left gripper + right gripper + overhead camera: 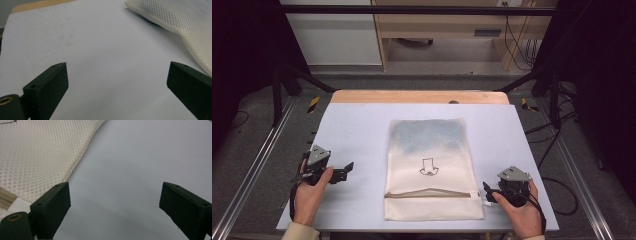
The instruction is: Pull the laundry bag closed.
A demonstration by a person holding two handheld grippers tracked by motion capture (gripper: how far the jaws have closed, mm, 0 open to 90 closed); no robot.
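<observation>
So here's the setup: a cream mesh laundry bag (429,167) lies flat in the middle of the bench (357,135), zipper (432,194) running across the end nearest the person, with something bluish showing through the netting at the far end and a small black outline drawing around the middle. The left gripper (346,169) sits off to the bag's left, clear of it, jaws wide apart with nothing but bare bench between them. The right gripper (486,192) is just beside the bag's near right corner, right about at the zipper end, jaws also spread and holding nothing; in the right gripper view the mesh edge and a bit of the zipper tape (5,200) sit just off its left jaw. My guess on handling: this thing is light, floppy and thin, so it'll sag and fold the moment one corner gets lifted, and the contents may slump toward whichever end hangs low. The netting should give decent grip, not slippery, but it can snag. I'd pinch the stitched hem near the zipper or a corner seam, one gripper per side, instead of grabbing loose mesh mid-panel.
</observation>
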